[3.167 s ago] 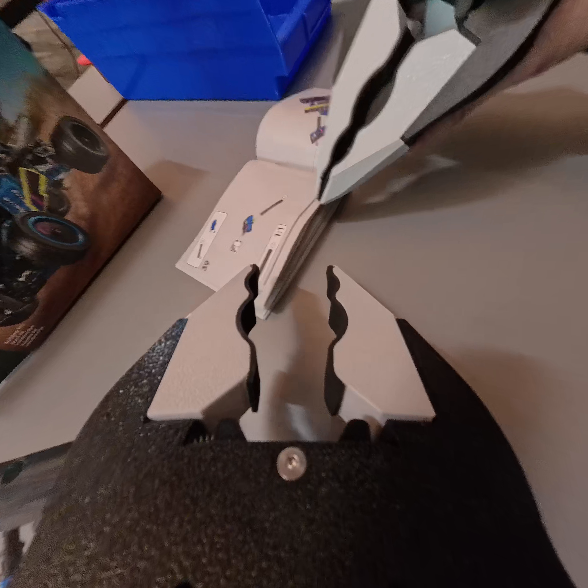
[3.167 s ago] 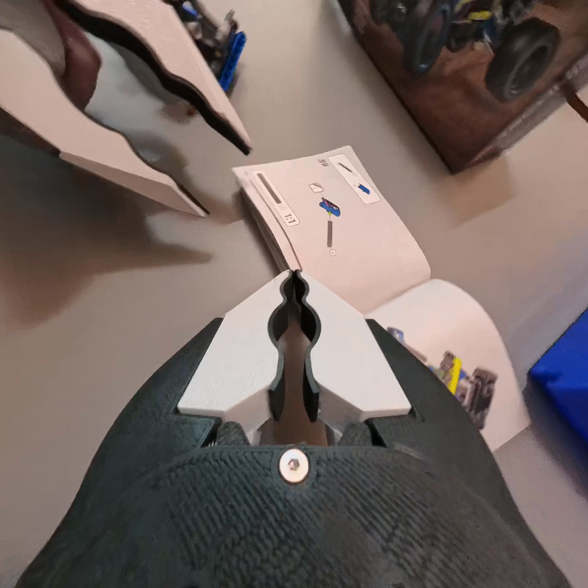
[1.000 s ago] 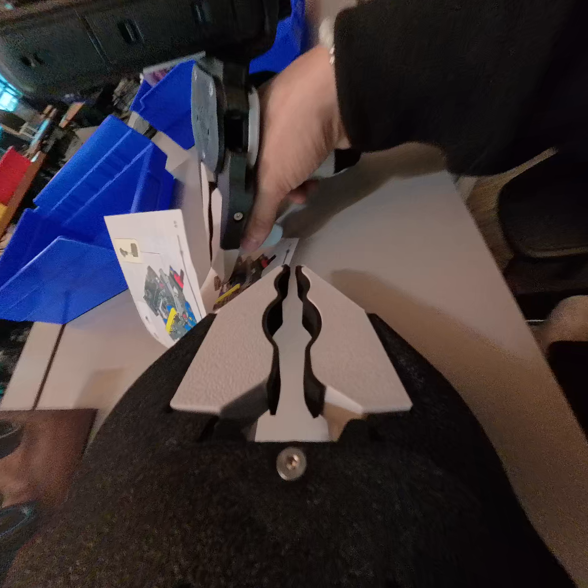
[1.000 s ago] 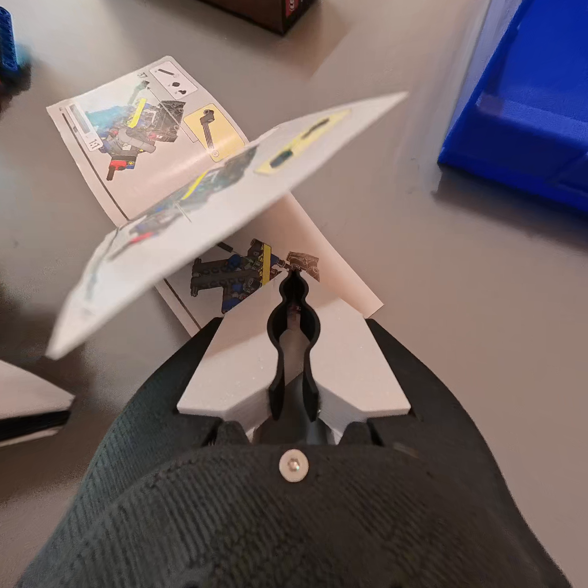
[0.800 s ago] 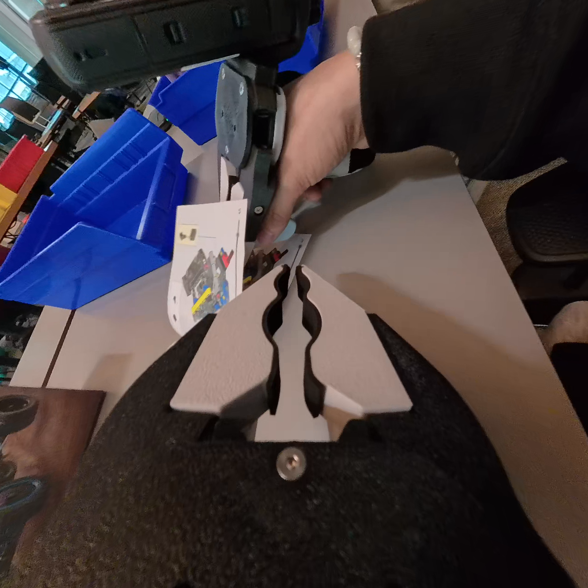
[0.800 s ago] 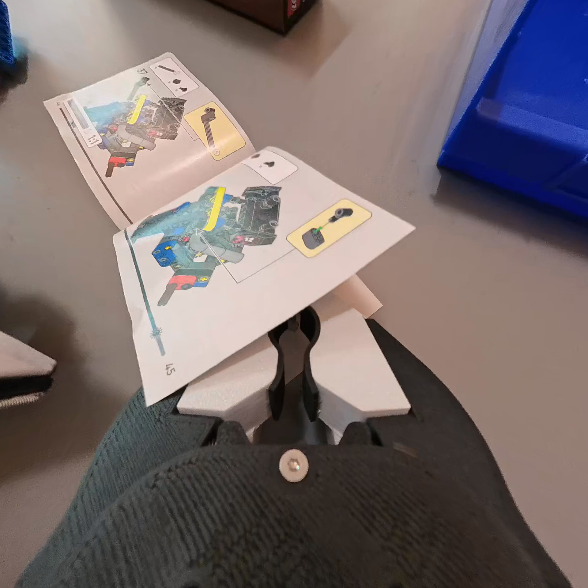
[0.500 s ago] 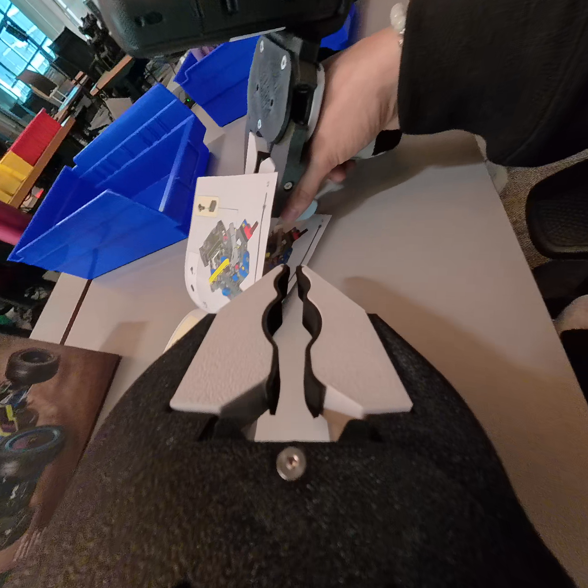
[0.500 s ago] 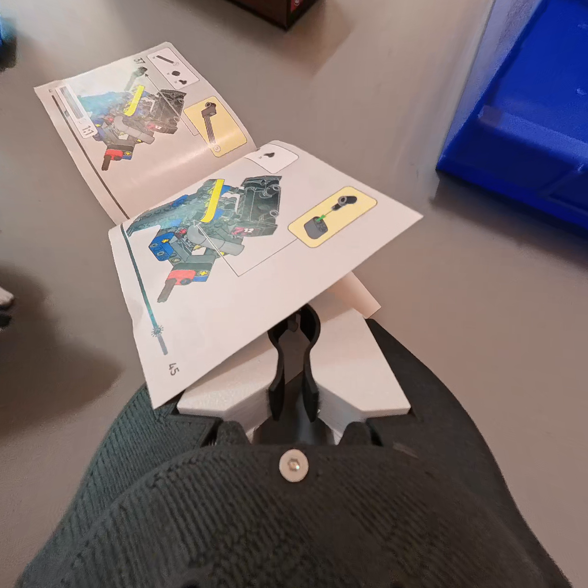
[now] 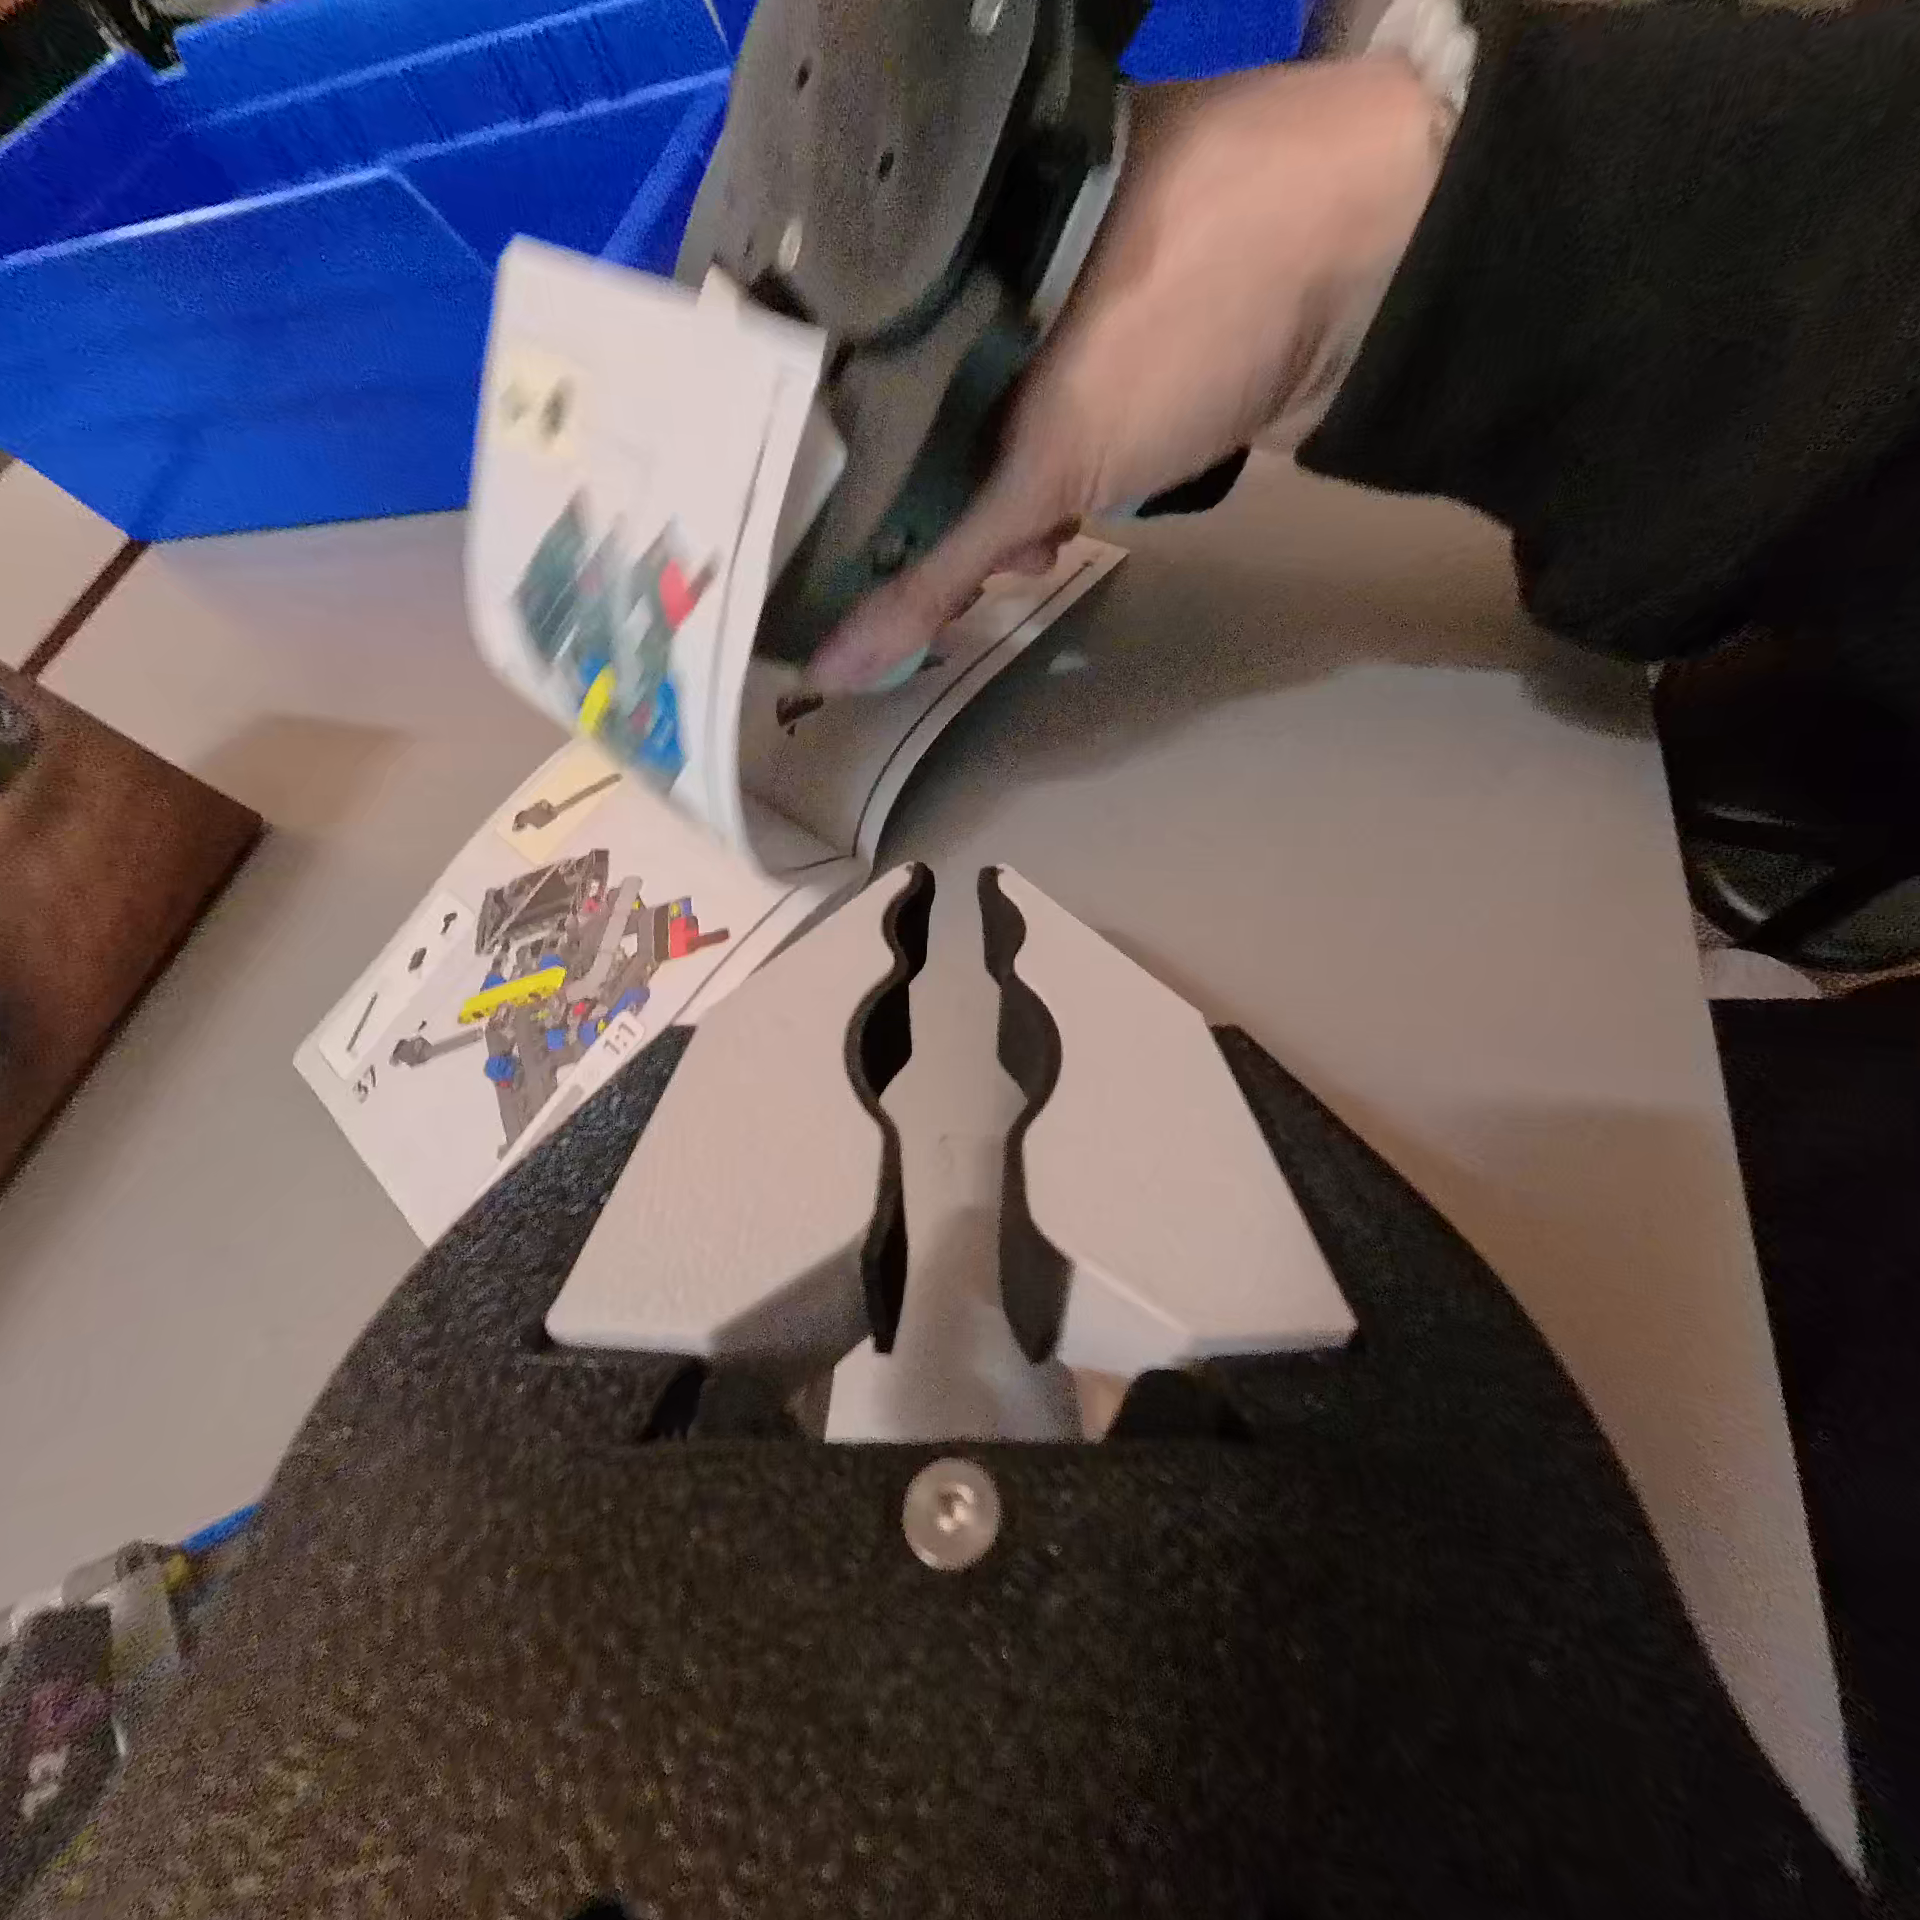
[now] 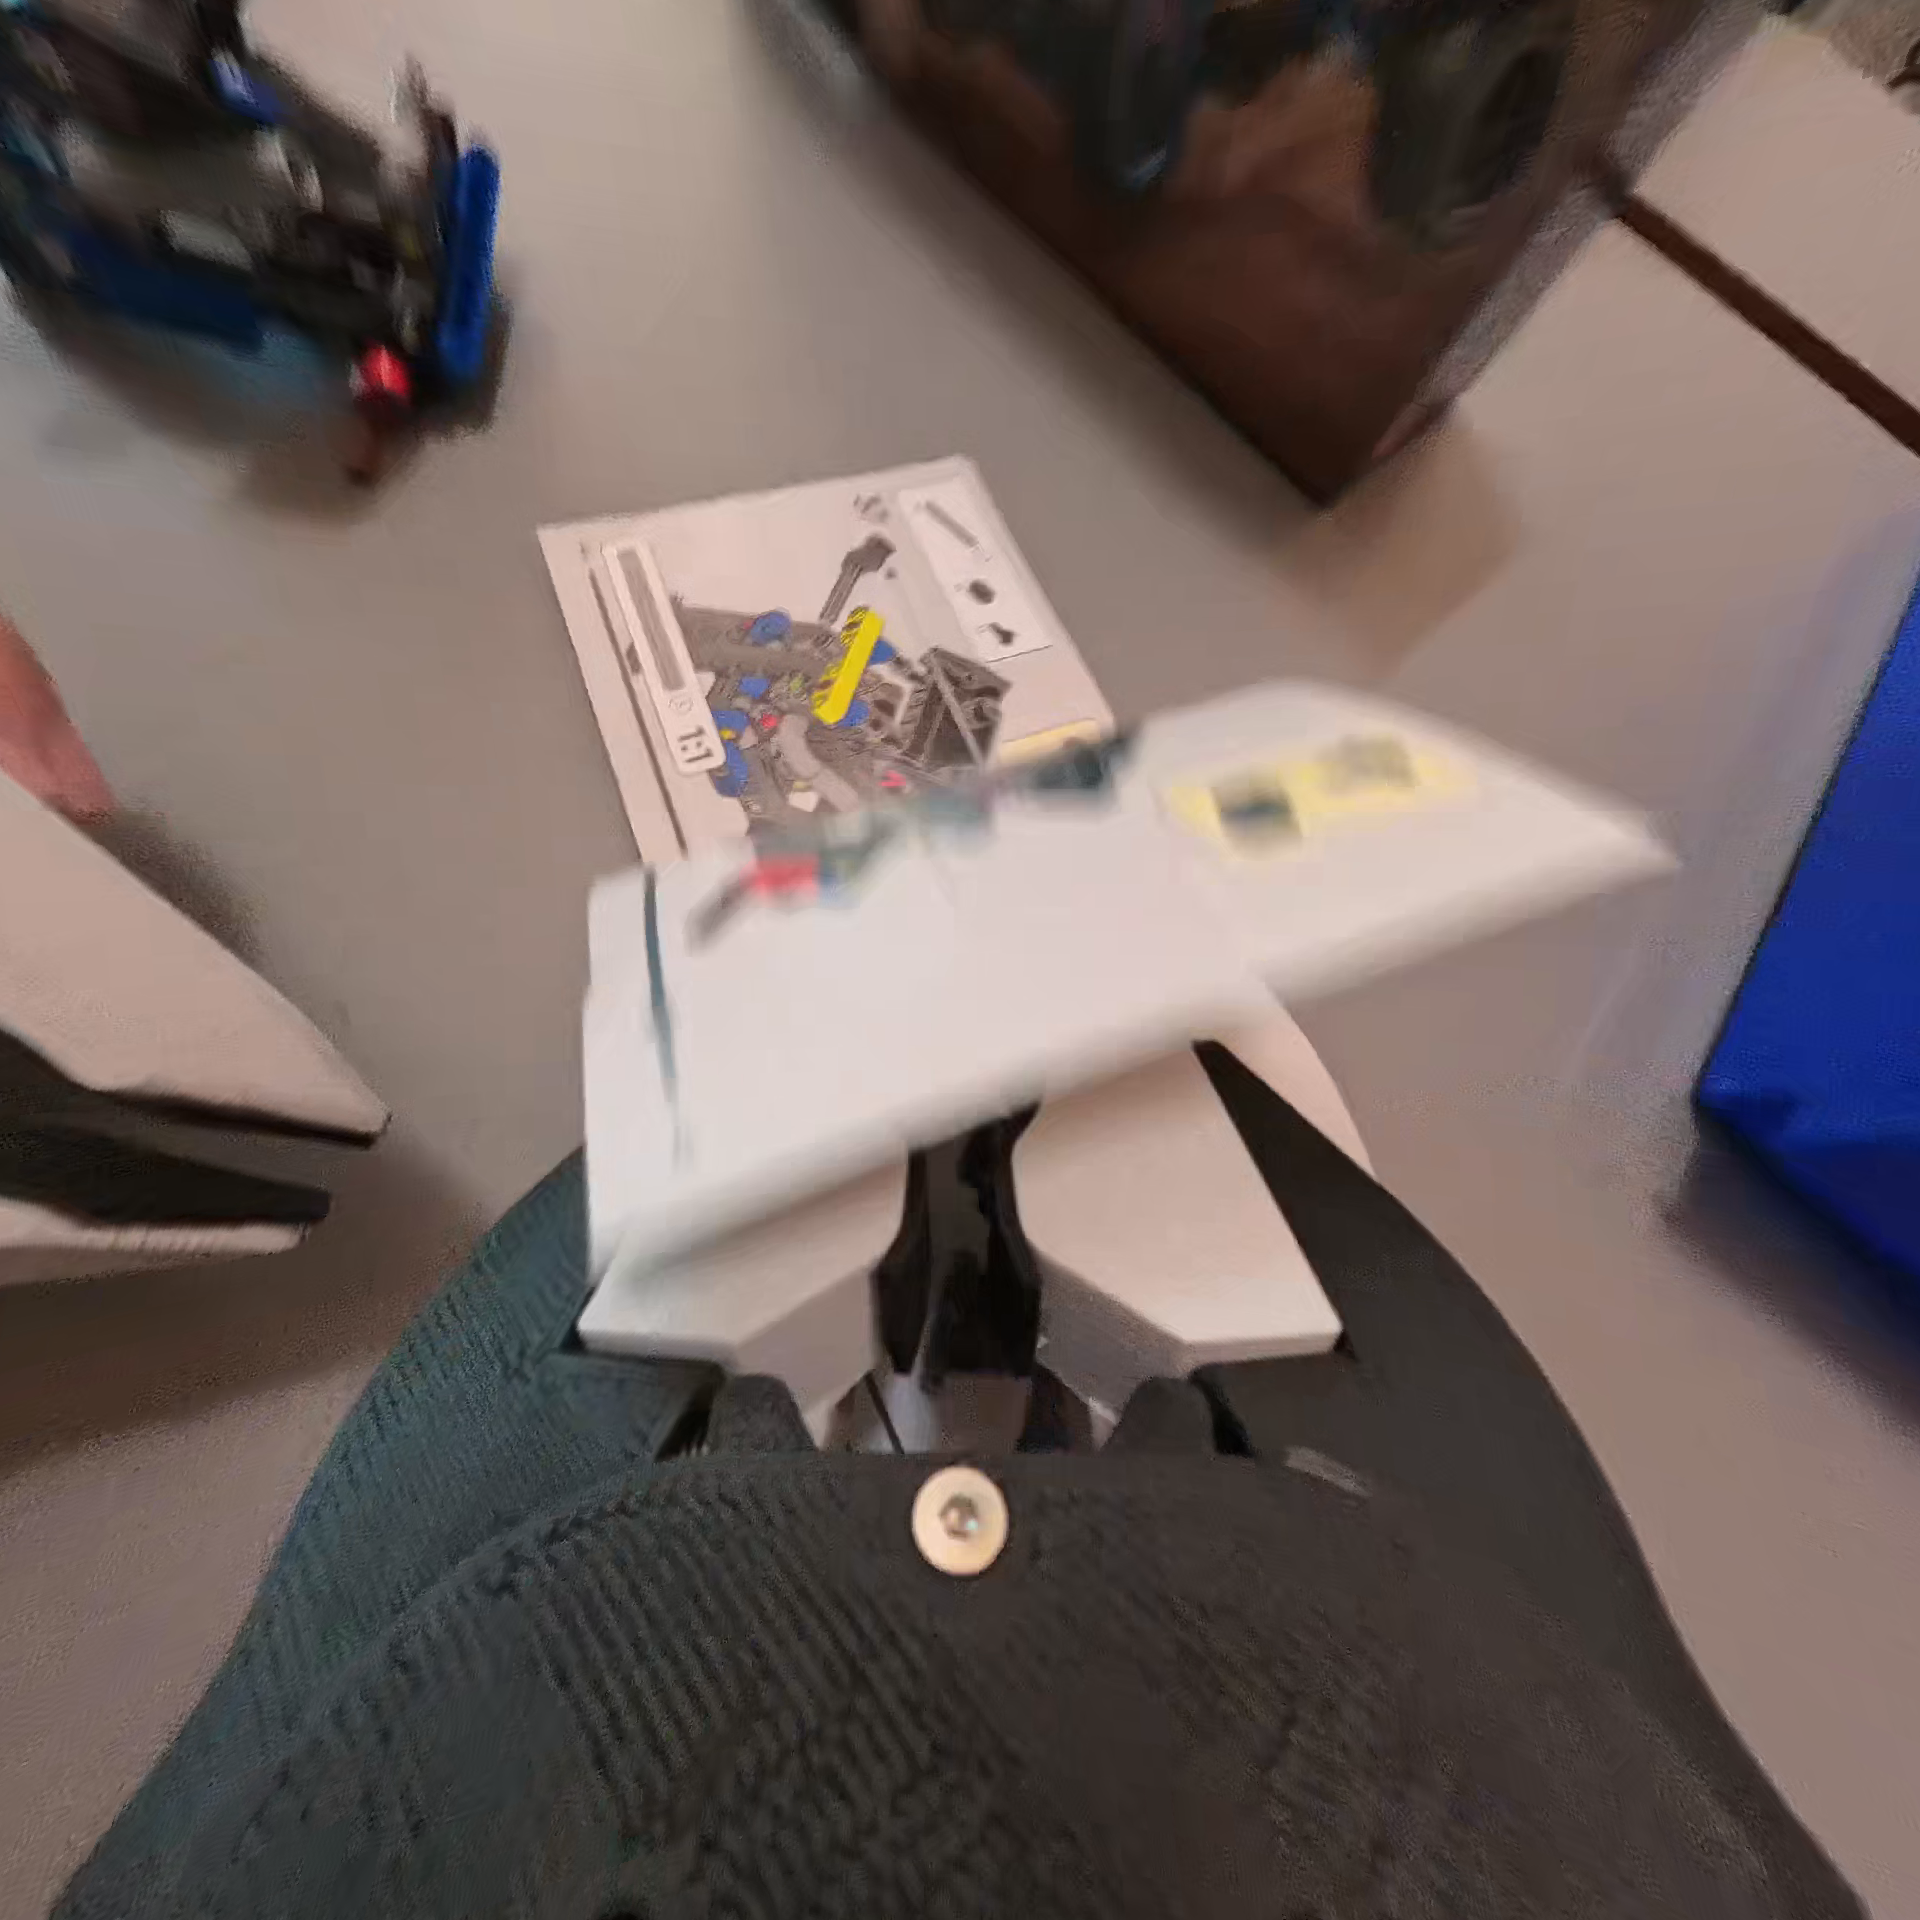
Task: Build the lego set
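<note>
The instruction booklet [image 9: 520,1018] lies open on the grey table [image 9: 1351,935]. One page [image 9: 623,540] stands lifted and blurred, leaning on my right gripper [image 9: 821,582], which a hand [image 9: 1195,312] holds. In the right wrist view the page [image 10: 935,987] lies over my right gripper's [image 10: 961,1132] fingertips and hides them; the fingers look shut, not pinching it. My left gripper [image 9: 948,878] is empty and nearly shut, with a narrow gap at the tips, just right of the booklet's spine. It also shows in the right wrist view [image 10: 353,1164]. A partly built dark and blue lego model [image 10: 260,249] sits far left.
The brown lego box [image 10: 1299,208] stands beyond the booklet and also shows in the left wrist view [image 9: 94,883]. Blue bins [image 9: 260,312] stand behind the booklet; one shows in the right wrist view [image 10: 1849,987]. The table's edge runs down the right side, with a dark chair [image 9: 1818,831] beyond it.
The lifted page has swung further over on my right gripper, which has moved. My left gripper, wide open 3.2 s ago, has closed to a narrow gap and sits close by the booklet's spine.
</note>
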The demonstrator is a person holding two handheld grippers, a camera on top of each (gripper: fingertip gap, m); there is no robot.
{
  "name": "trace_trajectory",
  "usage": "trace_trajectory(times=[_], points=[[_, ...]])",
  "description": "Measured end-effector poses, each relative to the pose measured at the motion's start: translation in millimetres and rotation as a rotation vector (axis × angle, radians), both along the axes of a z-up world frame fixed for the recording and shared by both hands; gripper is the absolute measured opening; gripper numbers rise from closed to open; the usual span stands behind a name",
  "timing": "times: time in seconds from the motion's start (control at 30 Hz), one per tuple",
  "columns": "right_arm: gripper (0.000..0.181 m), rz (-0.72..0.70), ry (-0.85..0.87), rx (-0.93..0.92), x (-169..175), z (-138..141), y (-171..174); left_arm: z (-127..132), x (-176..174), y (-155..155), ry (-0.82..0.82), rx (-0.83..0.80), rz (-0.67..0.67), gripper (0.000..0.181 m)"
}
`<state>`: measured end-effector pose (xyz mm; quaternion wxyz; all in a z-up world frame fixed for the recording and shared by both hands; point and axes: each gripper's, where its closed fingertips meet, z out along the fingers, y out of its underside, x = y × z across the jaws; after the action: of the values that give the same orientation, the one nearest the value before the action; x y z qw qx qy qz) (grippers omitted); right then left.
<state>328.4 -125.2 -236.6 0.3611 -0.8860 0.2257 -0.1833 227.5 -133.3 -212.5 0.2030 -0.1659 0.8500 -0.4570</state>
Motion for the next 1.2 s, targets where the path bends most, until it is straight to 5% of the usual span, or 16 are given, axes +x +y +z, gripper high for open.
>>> trace_trajectory(times=[0.03,0.17,0.47,0.63,0.8,0.93,1.0,1.2], points=[[0.0,0.006,-0.02,-0.067,0.2,-6.1,4.9,-0.4,0.8,3.2,0.008,-0.001,0.01,0.007],[0.0,0.047,-0.046,-0.016,-17.7,5.4,18.3,2.3,8.1,18.6,0.006,0.006,0.064,0.008],[0.04,0.019,-0.135,-0.052,-65.5,19.9,-75.0,-0.3,39.9,24.4,0.013,0.045,0.12,0.02],[0.052,0.052,-0.266,-0.05,-63.1,16.5,-76.9,-10.3,37.1,7.2,0.038,0.057,0.075,0.031],[0.051,0.159,-0.344,-0.175,-56.9,0.5,-57.1,-20.2,30.2,14.7,0.062,0.089,0.089,0.031],[0.027,0.173,-0.466,-0.349,-35.2,-2.0,-52.3,-24.7,30.6,26.8,0.084,0.082,0.134,0.031],[0.0,0.152,-0.625,-0.429,-18.1,14.8,-50.2,-25.7,31.8,29.7,0.09,0.081,0.146,0.031],[0.007,0.132,-0.915,-0.39,7.2,70.7,0.8,-30.1,26.5,24.6,0.118,0.081,0.122,0.031]])
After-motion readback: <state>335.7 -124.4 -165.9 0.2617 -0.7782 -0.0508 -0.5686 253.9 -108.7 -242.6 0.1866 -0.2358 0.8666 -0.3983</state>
